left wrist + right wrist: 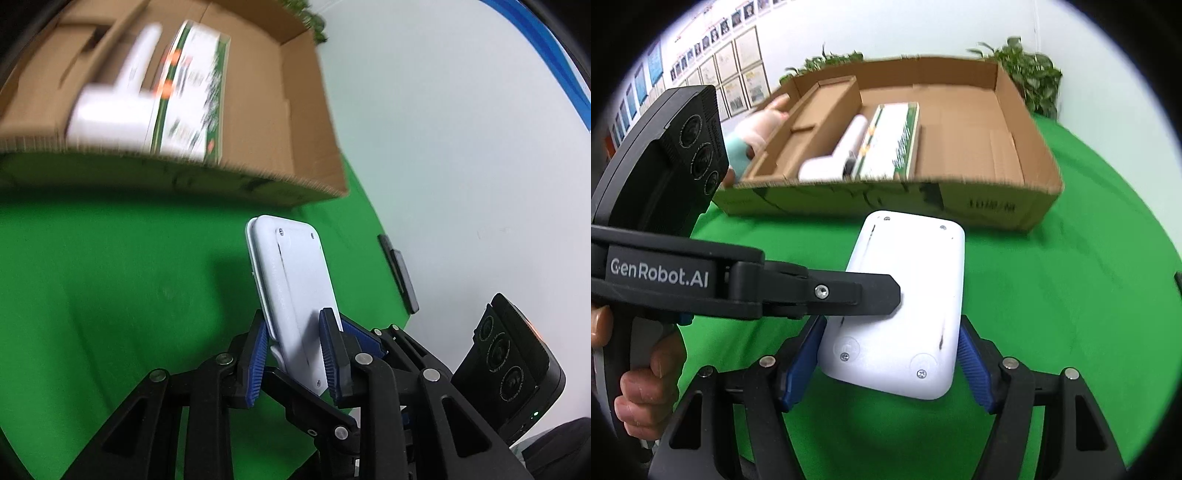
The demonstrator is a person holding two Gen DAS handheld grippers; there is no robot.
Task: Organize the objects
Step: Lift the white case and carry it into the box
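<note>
A flat white plastic device (905, 295) with screws in its back hangs tilted above the green cloth (1052, 314), gripped from two sides. My right gripper (890, 358) is shut on it across its width, blue pads on both long edges. My left gripper (295, 332) is shut on the thin edge of the same device (291, 266); one of its black fingers (871, 295) lies across the white face in the right wrist view. Behind stands an open cardboard box (886, 199) holding a white handled item (827, 162) and a green-and-white carton (890, 147).
The cardboard box (317, 110) fills the upper left of the left wrist view. A pink toy (761, 125) lies left of the box, and potted plants (1030, 74) stand behind it. A dark flat item (400, 273) sits at the cloth's edge. A hand (646, 387) holds the left gripper's handle.
</note>
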